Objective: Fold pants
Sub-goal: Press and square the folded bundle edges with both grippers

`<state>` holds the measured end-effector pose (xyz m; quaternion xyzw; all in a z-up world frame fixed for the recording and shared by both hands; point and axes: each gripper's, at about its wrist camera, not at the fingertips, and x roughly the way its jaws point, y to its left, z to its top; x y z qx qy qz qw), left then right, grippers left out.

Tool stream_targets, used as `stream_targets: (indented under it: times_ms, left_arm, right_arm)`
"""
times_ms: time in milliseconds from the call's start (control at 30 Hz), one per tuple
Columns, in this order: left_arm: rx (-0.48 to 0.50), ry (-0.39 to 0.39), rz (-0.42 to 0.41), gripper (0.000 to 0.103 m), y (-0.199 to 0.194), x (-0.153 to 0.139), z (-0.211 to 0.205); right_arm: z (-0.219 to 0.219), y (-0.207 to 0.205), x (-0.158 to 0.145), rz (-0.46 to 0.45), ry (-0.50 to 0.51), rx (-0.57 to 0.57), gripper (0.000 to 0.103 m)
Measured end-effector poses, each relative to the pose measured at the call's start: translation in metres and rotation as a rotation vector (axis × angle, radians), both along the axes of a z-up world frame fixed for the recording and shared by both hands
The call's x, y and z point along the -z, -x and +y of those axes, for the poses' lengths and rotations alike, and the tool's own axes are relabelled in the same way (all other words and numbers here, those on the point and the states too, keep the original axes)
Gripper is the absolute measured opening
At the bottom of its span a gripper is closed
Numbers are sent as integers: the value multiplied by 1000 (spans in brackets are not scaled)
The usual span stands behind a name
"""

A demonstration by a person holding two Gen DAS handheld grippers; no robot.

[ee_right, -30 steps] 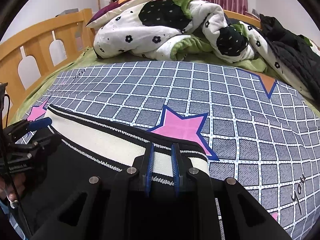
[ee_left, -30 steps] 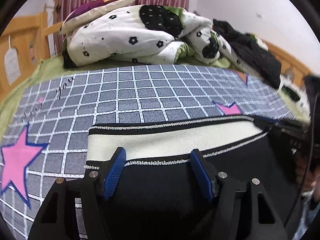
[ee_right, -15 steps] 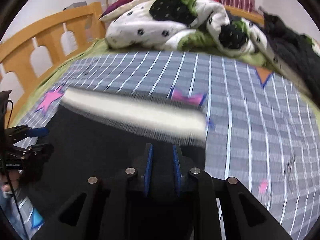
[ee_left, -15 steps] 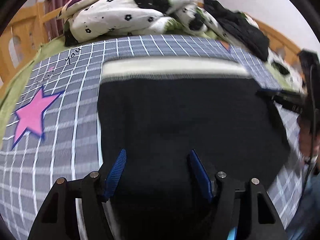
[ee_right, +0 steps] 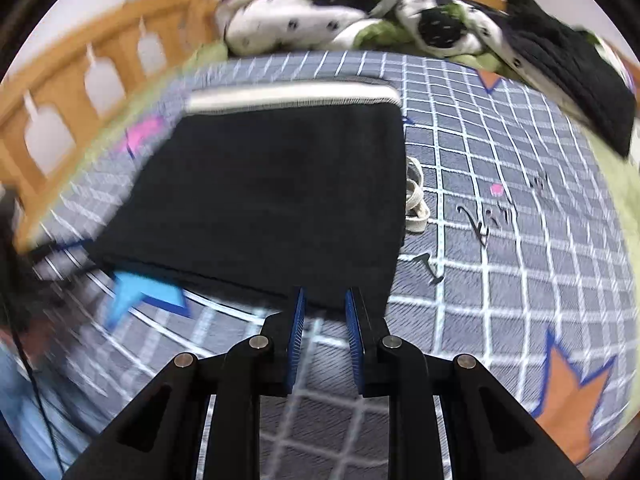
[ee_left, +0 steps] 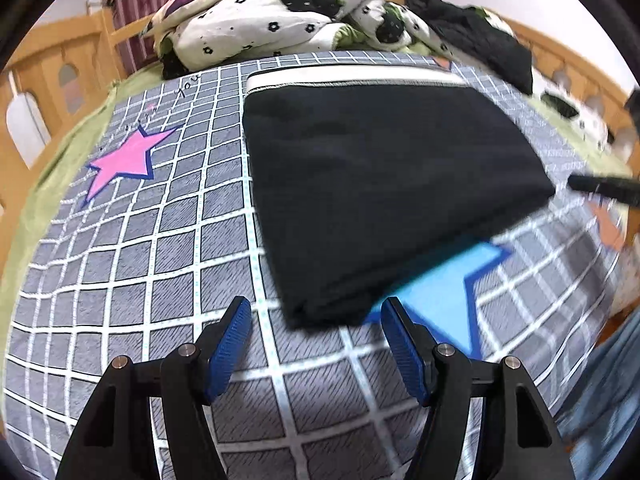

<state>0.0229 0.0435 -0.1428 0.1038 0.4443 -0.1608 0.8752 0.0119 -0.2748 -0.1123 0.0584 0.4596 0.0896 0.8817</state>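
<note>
The black pants (ee_left: 384, 184) lie folded flat on the checked bedsheet (ee_left: 132, 264), with the white waistband (ee_left: 352, 76) at the far side. My left gripper (ee_left: 316, 314) hovers open at their near edge, and the fold's corner sits just ahead of its blue pads without touching them. In the right wrist view the pants (ee_right: 272, 200) fill the middle. My right gripper (ee_right: 325, 298) is at their near edge, jaws a narrow gap apart, with only sheet showing between them. A white drawstring (ee_right: 416, 196) pokes out beside the right edge.
A rumpled flowered quilt (ee_left: 272, 28) and a heap of dark clothes (ee_left: 480, 36) lie at the far end of the bed. A wooden bed rail (ee_right: 80, 92) runs along the left. A person's blue trouser leg (ee_left: 608, 392) shows at the right edge.
Both grippers have drawn back from the waistband across the pants to their near edge. The right one no longer has the waistband between its pads.
</note>
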Motion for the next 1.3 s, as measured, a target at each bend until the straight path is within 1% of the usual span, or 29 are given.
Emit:
stream_targets:
  times_ms: [33, 67, 100, 167, 233, 267, 300, 333, 367, 433, 467, 500, 567, 600, 633, 700, 767, 867, 900, 933, 1000, 1067, 1167, 1267, 1300]
  left_arm:
    - [8, -25, -14, 65, 2, 1, -2]
    - [12, -52, -24, 65, 3, 2, -4]
    - [14, -99, -31, 65, 5, 6, -7]
    - [26, -131, -39, 65, 6, 8, -10]
    - [10, -153, -78, 65, 5, 7, -12]
    - [1, -147, -89, 64, 4, 6, -12]
    - [-4, -130, -88, 55, 1, 5, -12]
    - [-16, -111, -82, 35, -2, 5, -12]
    - [-21, -73, -75, 23, -5, 2, -12]
    - [-53, -18, -118, 16, -2, -8, -10]
    - [-55, 2, -128, 16, -1, -11, -6]
    - [-59, 0, -117, 15, -2, -8, -5]
    - [-72, 5, -17, 15, -9, 12, 3]
    - [-81, 27, 12, 15, -9, 21, 6]
    - [-84, 37, -9, 15, -5, 20, 7]
    - [-75, 52, -2, 15, -1, 16, 8]
    - [-82, 81, 10, 15, 5, 13, 15]
    - [-93, 126, 0, 15, 8, 1, 28]
    - [-105, 167, -17, 16, 9, -7, 36]
    - [-115, 194, -28, 24, 9, -12, 41]
    - [-144, 234, -72, 37, 5, -24, 45]
    - [-150, 270, -95, 38, -2, -29, 44]
    - [-153, 320, -87, 38, -21, -31, 30]
    - [-132, 324, -78, 38, -34, -31, 8]
    - [-117, 308, -73, 38, -40, -28, -2]
  right_arm:
    - [-2, 7, 0, -9, -22, 24, 21]
    - [-1, 11, 0, -17, -21, 36, 21]
    - [1, 16, -1, -30, -10, 49, 21]
    - [4, 24, -4, -58, -4, 52, 21]
    - [9, 31, -5, -87, 3, 41, 21]
    - [10, 29, -5, -92, 11, 38, 21]
    - [12, 28, -4, -95, 25, 27, 21]
    - [13, 27, -2, -94, 30, 19, 21]
    - [14, 25, 0, -88, 37, 16, 21]
    - [13, 24, 4, -78, 32, 26, 21]
    - [12, 23, 6, -70, 24, 30, 21]
    - [11, 22, 7, -62, 19, 35, 21]
    - [8, 21, 7, -63, 12, 49, 21]
    - [5, 21, 7, -63, 1, 61, 21]
    - [4, 21, 8, -60, -11, 68, 21]
    - [1, 19, 11, -43, -30, 69, 21]
    - [2, 19, 13, -41, -6, 63, 21]
    - [2, 20, 9, -65, 10, 55, 21]
    - [1, 21, 6, -78, 11, 54, 21]
    - [1, 20, 2, -96, 13, 55, 21]
    - [0, 17, -6, -128, 10, 64, 21]
    - [-1, 10, -11, -148, -4, 73, 21]
    - [3, -2, -11, -160, 2, 84, 21]
    - [6, -14, -1, -162, 27, 97, 21]
    - [7, -16, 4, -160, 29, 100, 21]
